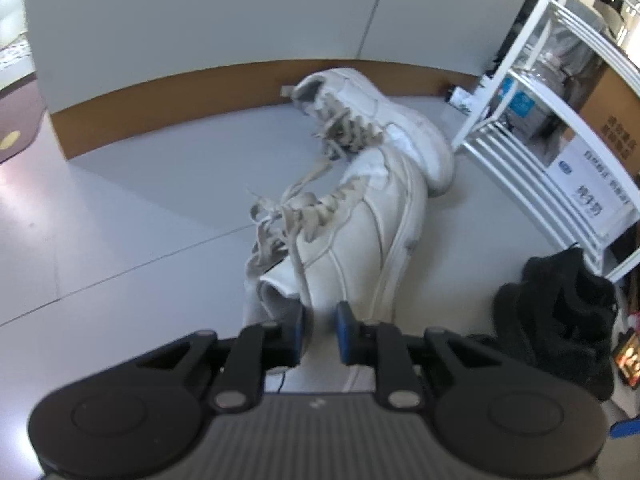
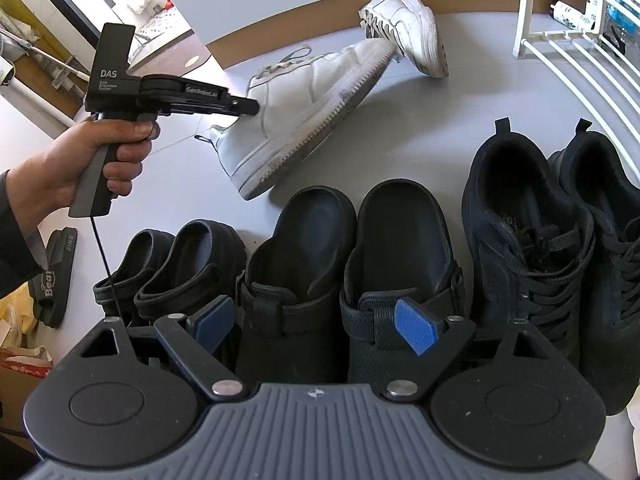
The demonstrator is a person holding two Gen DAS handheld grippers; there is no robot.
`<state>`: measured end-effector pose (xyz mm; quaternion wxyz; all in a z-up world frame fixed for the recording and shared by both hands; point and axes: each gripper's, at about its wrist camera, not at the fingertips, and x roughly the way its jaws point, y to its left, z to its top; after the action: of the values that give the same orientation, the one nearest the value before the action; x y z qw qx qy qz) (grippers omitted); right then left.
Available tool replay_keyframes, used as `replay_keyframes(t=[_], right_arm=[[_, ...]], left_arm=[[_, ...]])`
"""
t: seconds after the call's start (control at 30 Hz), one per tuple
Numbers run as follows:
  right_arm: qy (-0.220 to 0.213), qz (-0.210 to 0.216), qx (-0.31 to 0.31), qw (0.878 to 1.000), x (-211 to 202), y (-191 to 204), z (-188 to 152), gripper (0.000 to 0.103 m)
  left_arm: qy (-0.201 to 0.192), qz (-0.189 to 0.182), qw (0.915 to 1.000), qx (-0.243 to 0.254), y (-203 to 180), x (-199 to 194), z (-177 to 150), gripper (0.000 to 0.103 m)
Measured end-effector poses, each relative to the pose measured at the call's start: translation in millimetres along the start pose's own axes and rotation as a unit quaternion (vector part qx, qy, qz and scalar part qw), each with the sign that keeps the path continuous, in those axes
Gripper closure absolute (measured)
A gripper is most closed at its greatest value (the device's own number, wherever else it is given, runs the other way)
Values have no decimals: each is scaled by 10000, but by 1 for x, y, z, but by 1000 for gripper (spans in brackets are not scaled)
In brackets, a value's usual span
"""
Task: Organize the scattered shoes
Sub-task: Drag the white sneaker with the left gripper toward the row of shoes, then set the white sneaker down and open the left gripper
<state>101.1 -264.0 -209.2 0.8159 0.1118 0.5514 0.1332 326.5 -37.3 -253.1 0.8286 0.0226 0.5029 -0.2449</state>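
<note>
Item: near white sneaker point(image 2: 304, 112), lying on the grey floor point(image 2: 420, 128) and tipped onto its side, sole edge turned toward the row of dark shoes; long axis runs from its heel, nearest the left gripper point(image 1: 320, 332), away to its toe, which touches or overlaps the far white sneaker point(image 2: 404, 28) — contact point not clear. Left gripper: fingers clamped on the heel collar of the near sneaker; this hand point(image 2: 80, 168) is the one on it. Right gripper point(image 2: 316, 320): fingers spread apart, holding nothing, hovering over the black clogs point(image 2: 352, 256). Row in place beside each other: small black sandals point(image 2: 168, 264), clogs, black lace-up trainers point(image 2: 560, 248) — heels pointing away from the camera. White wire rack point(image 2: 568, 40) stands right of the sneakers; wall with brown skirting point(image 1: 160, 100) behind. Room: open floor left of the sneakers; gap between sneaker and row is narrow.
</note>
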Motion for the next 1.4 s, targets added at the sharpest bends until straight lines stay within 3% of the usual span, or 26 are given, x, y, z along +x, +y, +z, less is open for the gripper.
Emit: replay_keyframes(t=[0.17, 0.3, 0.37, 0.5, 0.7, 0.9, 1.07, 1.2, 1.3, 1.4], right_arm=[[31, -5, -24, 10000, 2, 0, -1, 12], [74, -11, -50, 10000, 4, 1, -2, 12], [76, -17, -33, 10000, 5, 0, -2, 12], [64, 5, -58, 10000, 5, 2, -2, 12], [58, -6, -60, 10000, 5, 3, -2, 12], [-45, 38, -117, 9999, 7, 13, 5, 12], [-302, 16, -406, 9987, 7, 34, 18, 12], [-495, -15, -731, 9961, 5, 53, 29, 12], [-593, -10, -1116, 9920, 2, 70, 36, 12], [-671, -40, -1322, 9889, 2, 84, 44, 12]], left_arm=[[107, 179, 9998, 63, 1, -7, -18, 84], [270, 370, 9988, -177, 21, -6, -23, 84], [427, 478, 9976, -271, 33, -4, -28, 90], [518, 268, 9977, -349, 42, -8, -33, 99], [605, 302, 9972, -306, 48, -25, -31, 96], [418, 312, 9969, -596, 58, -68, -36, 91], [191, 340, 9953, -885, 67, -109, -43, 75], [39, 490, 9932, -1058, 71, -135, -54, 57], [-37, 540, 9908, -1238, 75, -152, -64, 52], [-197, 663, 9907, -1170, 72, -172, -77, 31]])
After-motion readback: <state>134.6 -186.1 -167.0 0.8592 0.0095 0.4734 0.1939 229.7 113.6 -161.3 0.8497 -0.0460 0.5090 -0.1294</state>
